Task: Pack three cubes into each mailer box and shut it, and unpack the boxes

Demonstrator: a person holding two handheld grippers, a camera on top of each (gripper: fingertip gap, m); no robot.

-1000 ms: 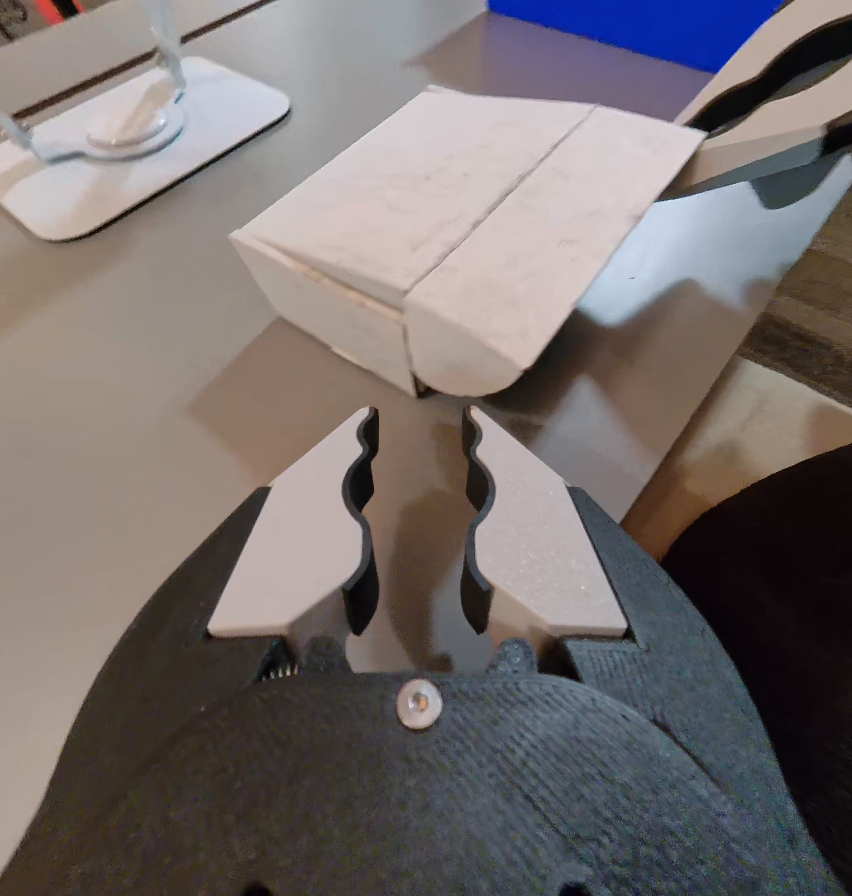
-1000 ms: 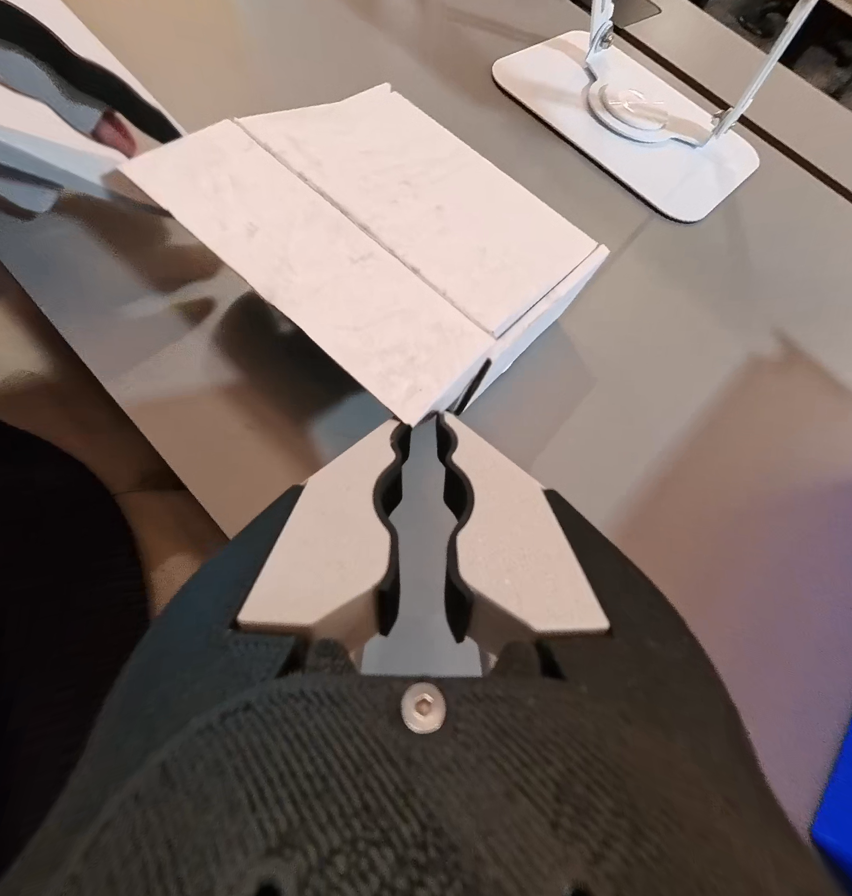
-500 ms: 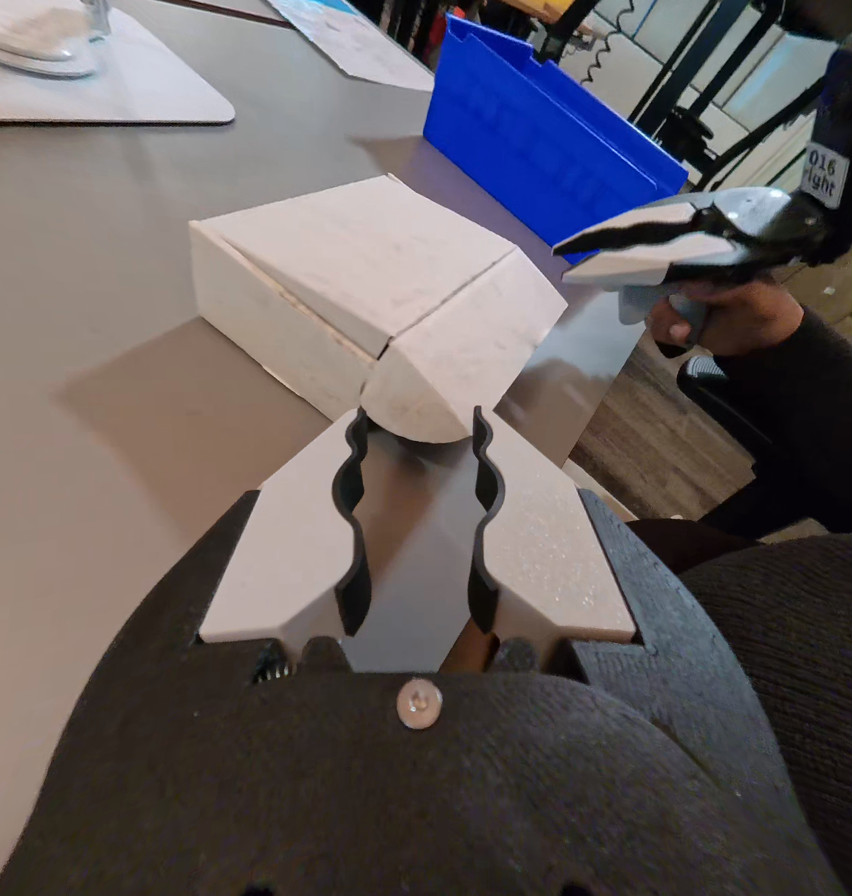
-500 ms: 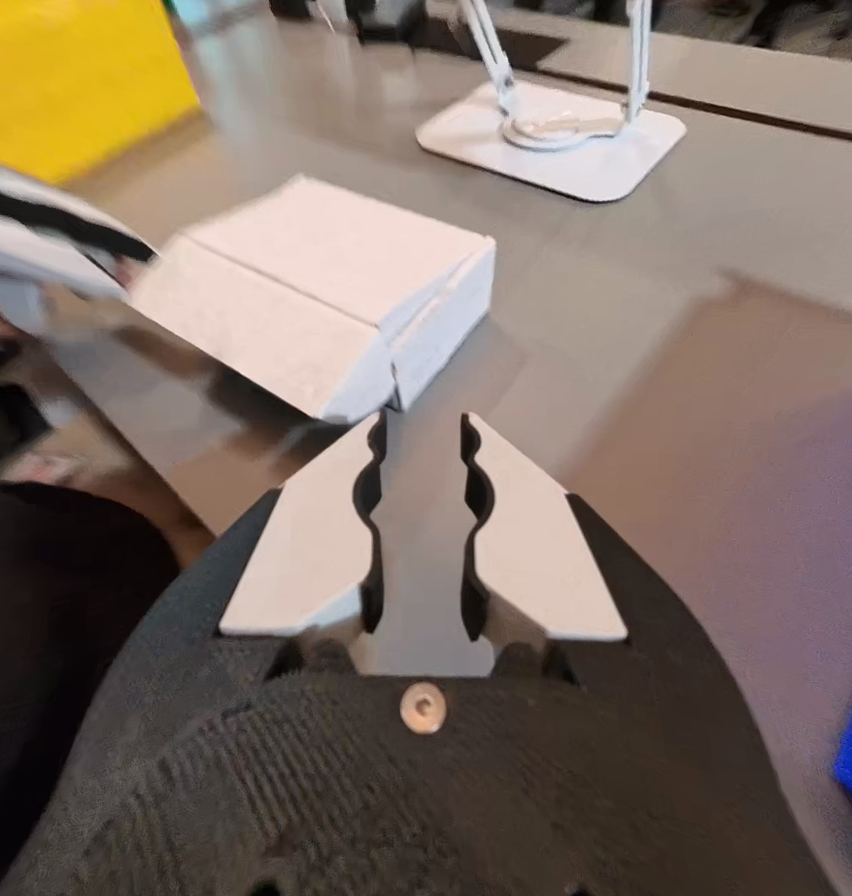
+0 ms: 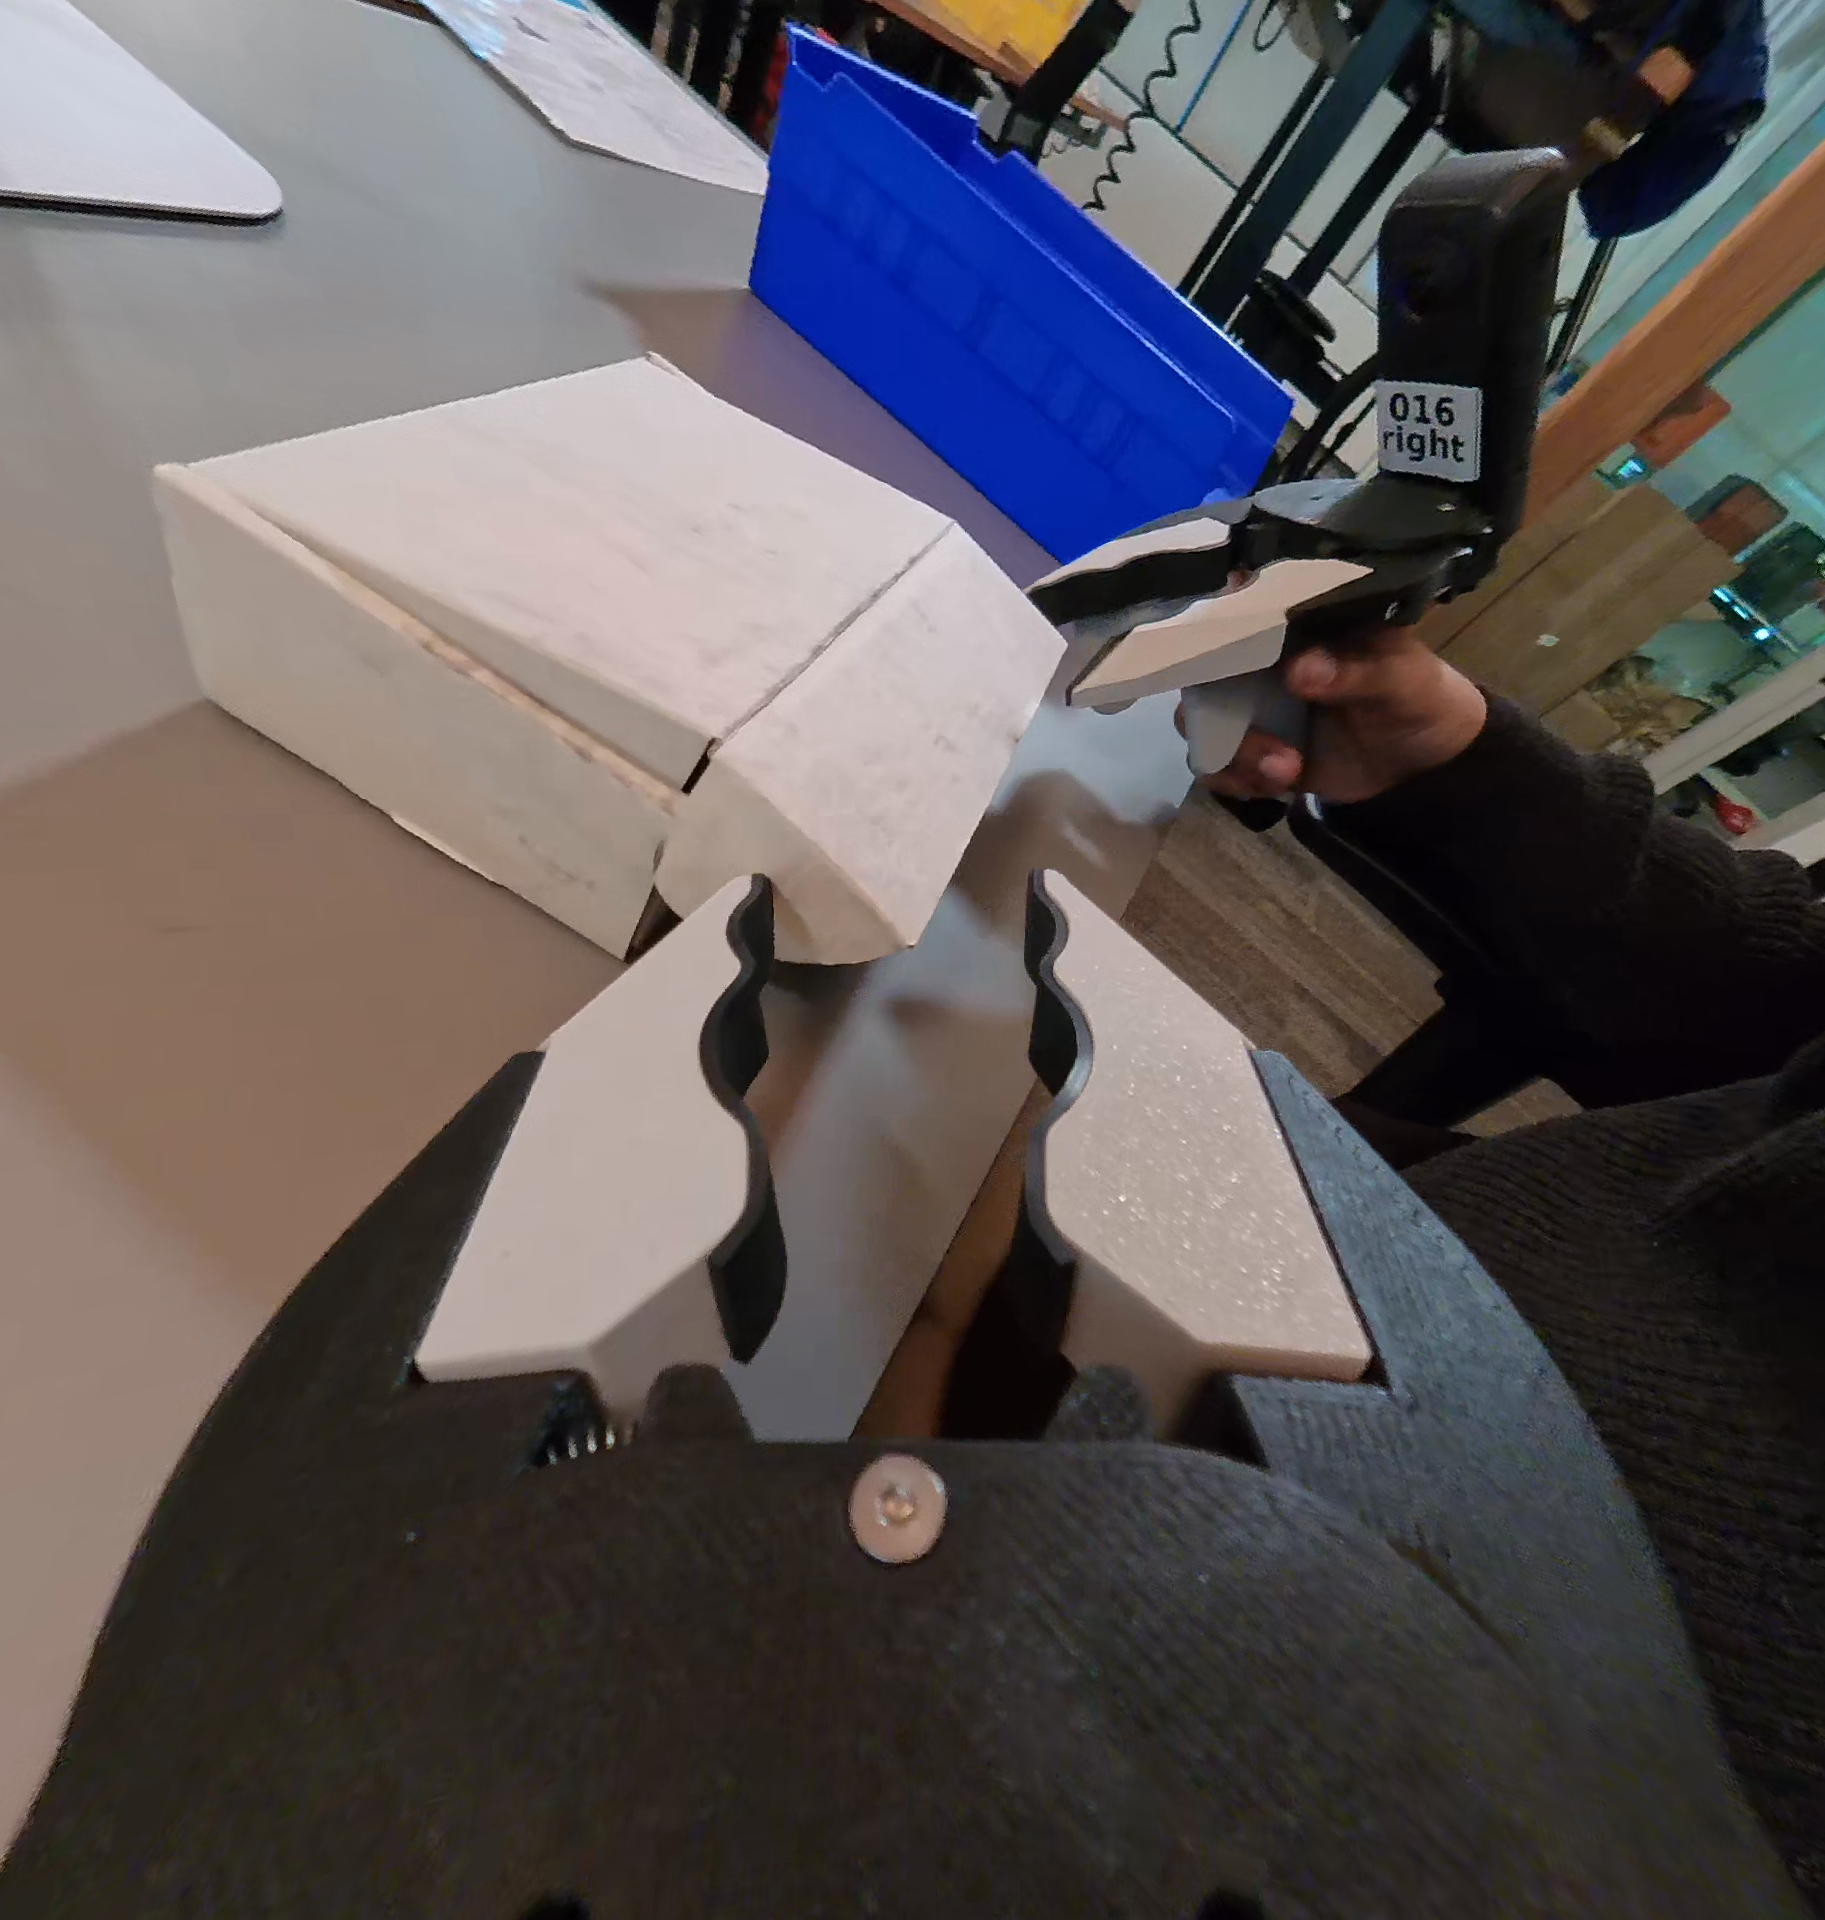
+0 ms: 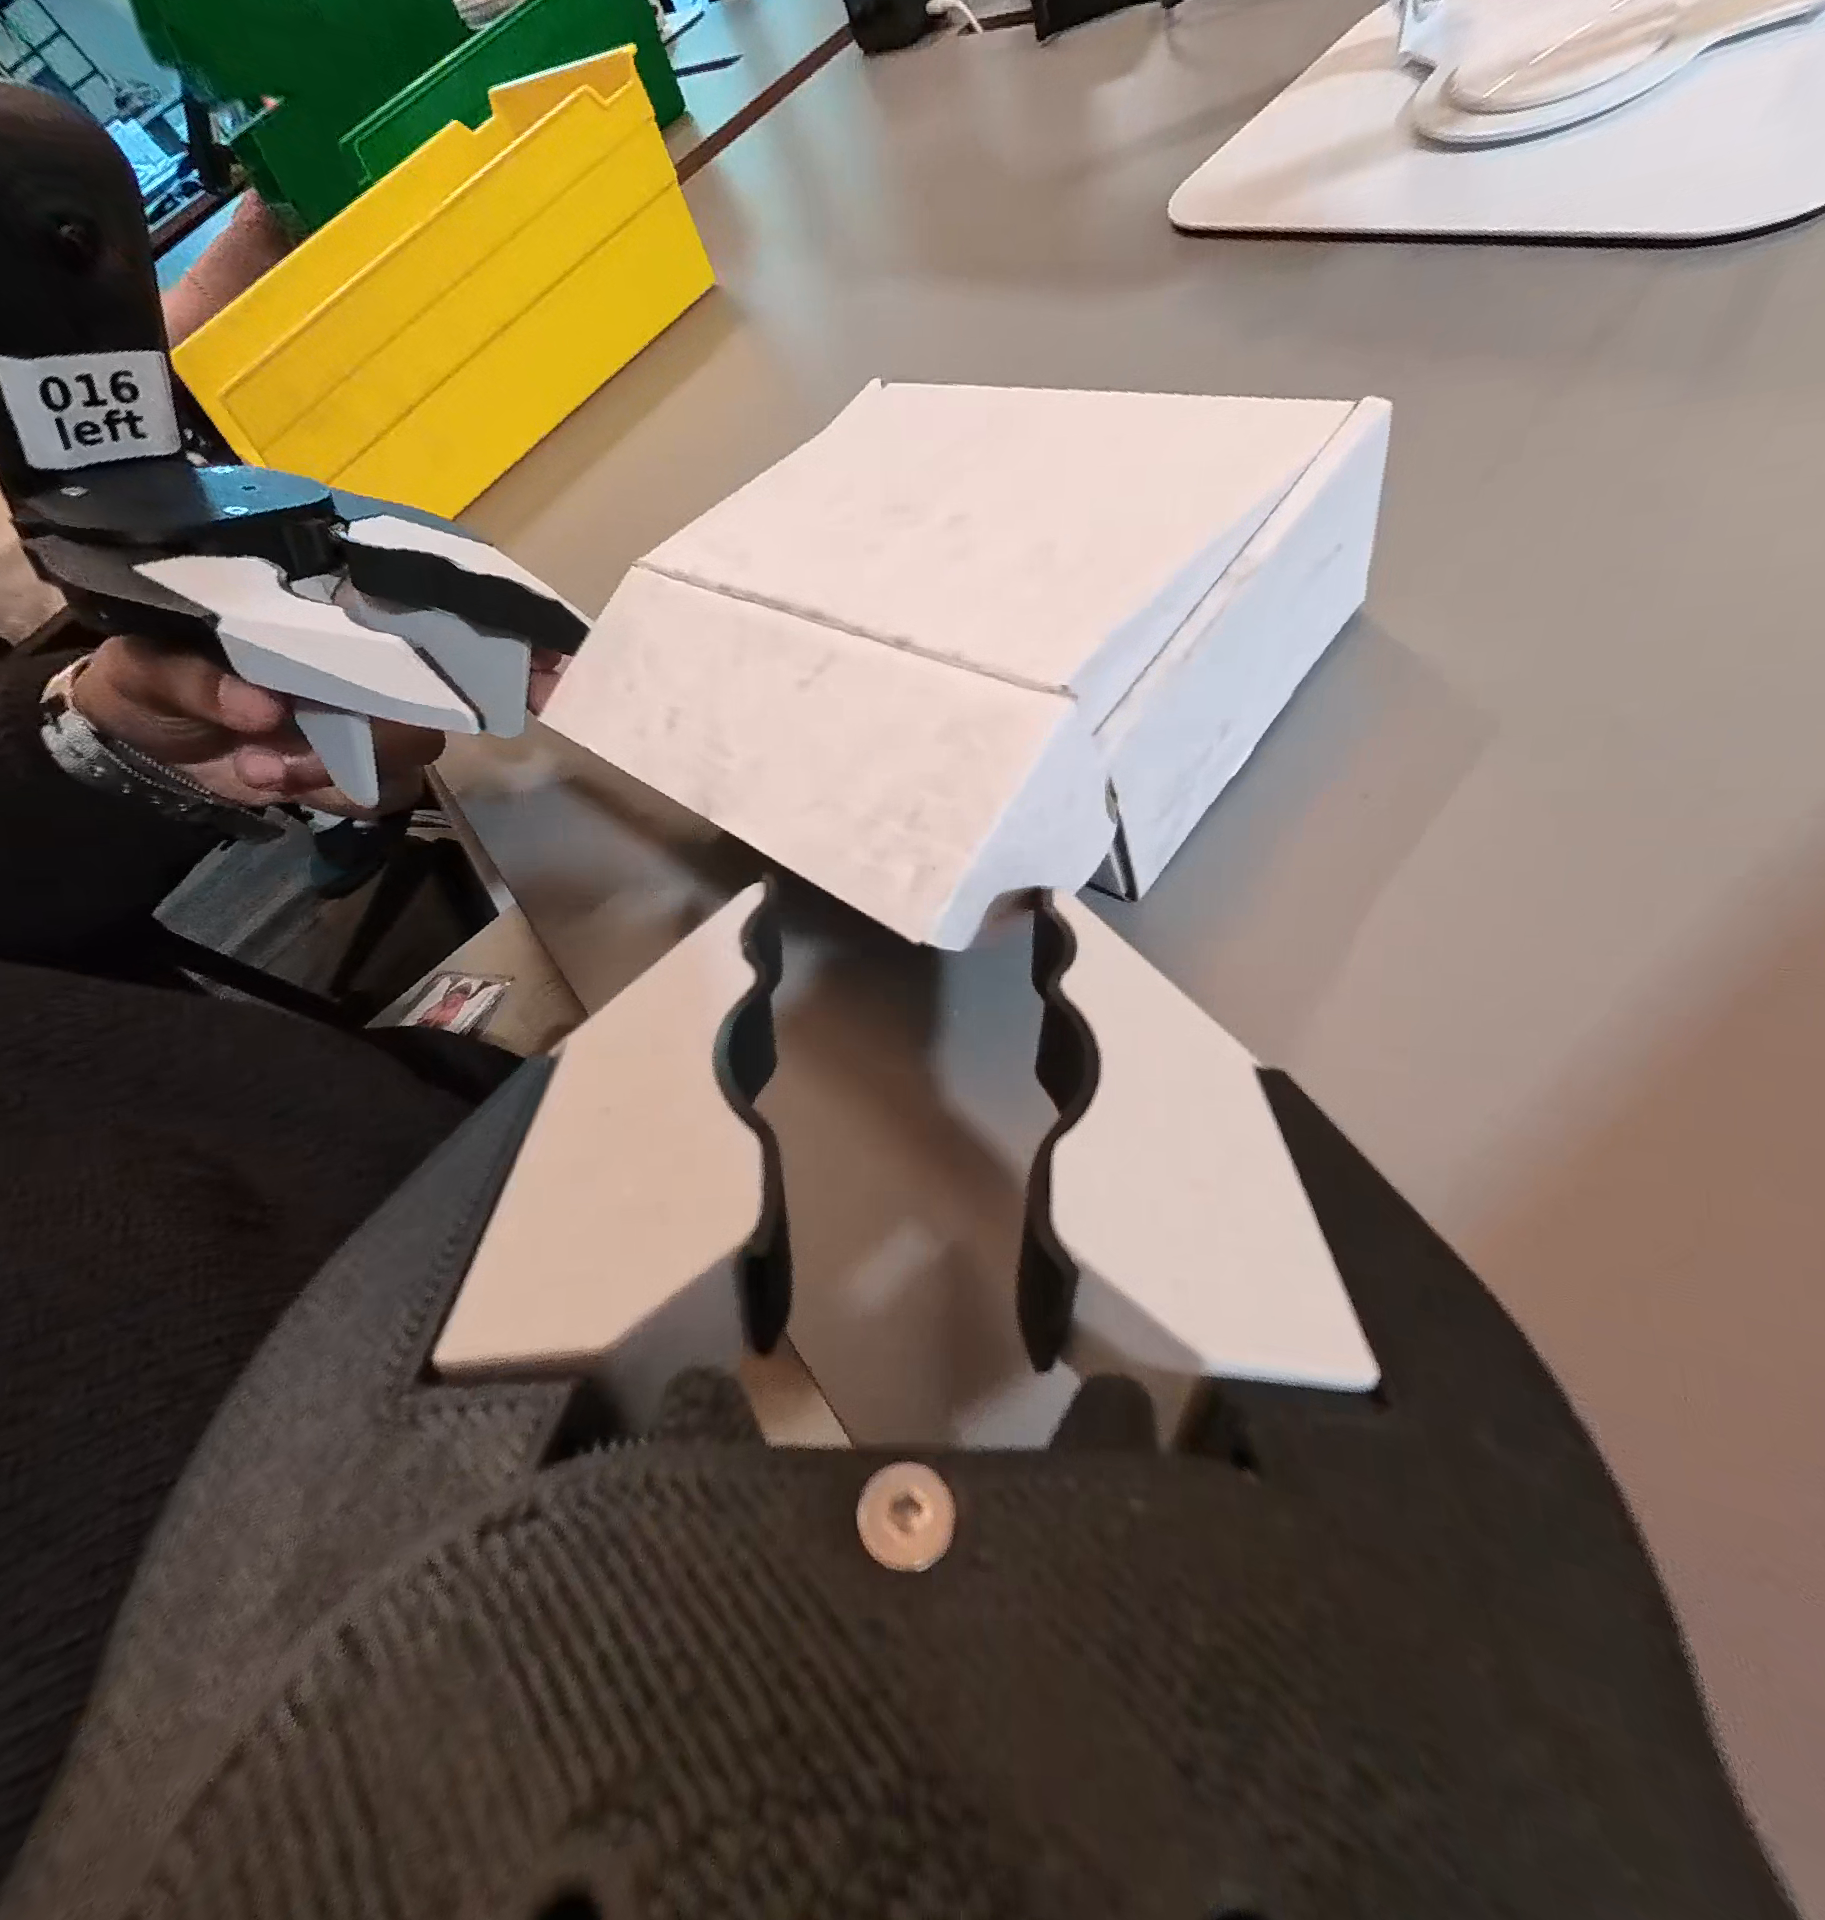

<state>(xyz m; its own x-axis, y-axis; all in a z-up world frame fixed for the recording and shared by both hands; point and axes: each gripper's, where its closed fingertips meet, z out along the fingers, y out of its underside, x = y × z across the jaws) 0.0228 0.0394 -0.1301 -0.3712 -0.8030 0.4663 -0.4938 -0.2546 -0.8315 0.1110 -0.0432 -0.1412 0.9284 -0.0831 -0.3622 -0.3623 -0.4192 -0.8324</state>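
A white mailer box lies on the grey table, its lid lowered. Its front flap slopes out over the table's front edge. No cubes show. My left gripper is open and empty, with the flap's left corner at its left fingertip. It also shows in the right wrist view. My right gripper is open and empty, with the right corner of the flap just above its tips. It also shows in the left wrist view, beside the flap's right corner. The box shows from the right.
A blue bin stands behind the box on the right. A yellow bin and a green bin stand on the left. A white stand base sits at the back. The table's front edge is right under the flap.
Both grippers have dropped lower and tilted toward the flap's two corners. The right gripper has opened from nearly shut. The flap, flat a second ago, now slopes downward.
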